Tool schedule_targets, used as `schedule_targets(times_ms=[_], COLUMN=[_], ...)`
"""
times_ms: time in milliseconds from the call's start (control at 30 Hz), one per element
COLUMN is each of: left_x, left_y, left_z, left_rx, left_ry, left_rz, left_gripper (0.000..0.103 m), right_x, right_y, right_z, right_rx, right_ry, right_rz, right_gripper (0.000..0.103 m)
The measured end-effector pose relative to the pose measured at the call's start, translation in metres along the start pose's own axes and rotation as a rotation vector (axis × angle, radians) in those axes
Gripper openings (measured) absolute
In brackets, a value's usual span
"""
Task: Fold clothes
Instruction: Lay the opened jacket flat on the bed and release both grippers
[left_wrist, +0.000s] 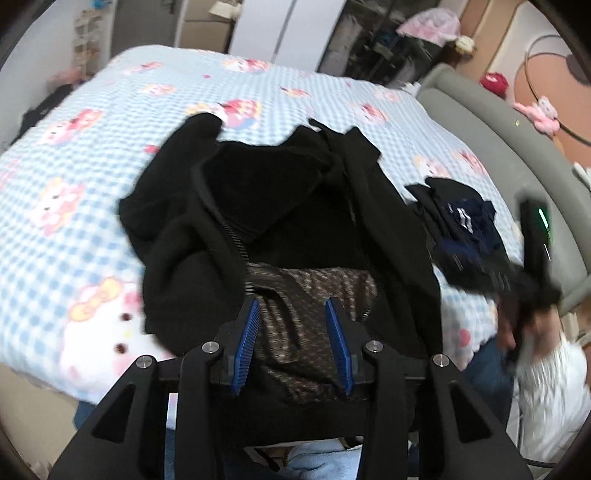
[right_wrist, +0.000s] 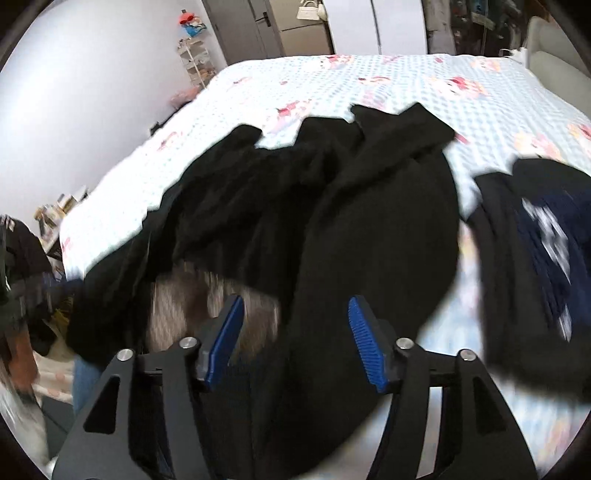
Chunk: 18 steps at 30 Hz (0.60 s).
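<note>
both claws are seen spread with nothing pinched: the left claw (left_wrist: 293, 345) and the right claw (right_wrist: 295, 341), blue ribbed pads apart, are held above a black fleece zip jacket (left_wrist: 280, 206) (right_wrist: 369, 229). the jacket is laid open and rumpled near the front edge of a bed with a blue-checked cartoon-print sheet (left_wrist: 92, 155) (right_wrist: 369, 85), a brown patterned lining (left_wrist: 314, 295) exposed. a folded navy printed garment (left_wrist: 465, 225) (right_wrist: 546, 251) is seen just beside it.

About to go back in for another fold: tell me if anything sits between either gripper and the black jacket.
Nothing visible does. The left gripper and right gripper both hang open directly above the black jacket. The dark navy garment lies off to the side on the bedspread.
</note>
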<state>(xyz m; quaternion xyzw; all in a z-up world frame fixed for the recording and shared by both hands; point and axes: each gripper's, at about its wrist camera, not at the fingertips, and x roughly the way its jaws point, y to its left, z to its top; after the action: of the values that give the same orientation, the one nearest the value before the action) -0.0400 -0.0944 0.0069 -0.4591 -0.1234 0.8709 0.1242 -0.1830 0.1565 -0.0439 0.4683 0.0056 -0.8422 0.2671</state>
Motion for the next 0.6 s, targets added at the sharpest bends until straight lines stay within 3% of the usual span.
schedule_targets(times_ms=[133, 300, 333, 367, 433, 467, 600], left_x=[0.04, 0.093, 0.1, 0.106, 0.12, 0.127, 0.155], left_y=[0.001, -0.003, -0.007, -0.01, -0.016, -0.017, -0.019], left_z=[0.015, 0.042, 0.047, 0.051, 0.058, 0.06, 0.057], left_rx=[-0.025, -0.045, -0.035, -0.025, -0.013, -0.009, -0.005], left_ry=[0.047, 0.114, 0.122, 0.13, 0.147, 0.159, 0.234], left_rz=[-0.048, -0.072, -0.067, -0.071, -0.076, -0.077, -0.047], left_gripper=[0.04, 0.042, 0.042, 0.042, 0.042, 0.042, 0.042], right_x=[0.061, 0.126, 0.133, 0.14, 0.126, 0.115, 0.049], right_y=[-0.022, -0.045, -0.049, -0.053, -0.056, -0.056, -0.055], right_z=[0.058, 0.076, 0.075, 0.074, 0.074, 0.074, 0.077], right_rx=[0.097, 0.185, 0.188, 0.191, 0.185, 0.18, 0.151], right_ry=[0.072, 0.184, 0.192, 0.199, 0.14, 0.098, -0.068], right_rz=[-0.016, -0.036, -0.044, -0.052, -0.044, -0.036, -0.013], right_gripper=[0.072, 0.073, 0.062, 0.032, 0.008, 0.003, 0.003])
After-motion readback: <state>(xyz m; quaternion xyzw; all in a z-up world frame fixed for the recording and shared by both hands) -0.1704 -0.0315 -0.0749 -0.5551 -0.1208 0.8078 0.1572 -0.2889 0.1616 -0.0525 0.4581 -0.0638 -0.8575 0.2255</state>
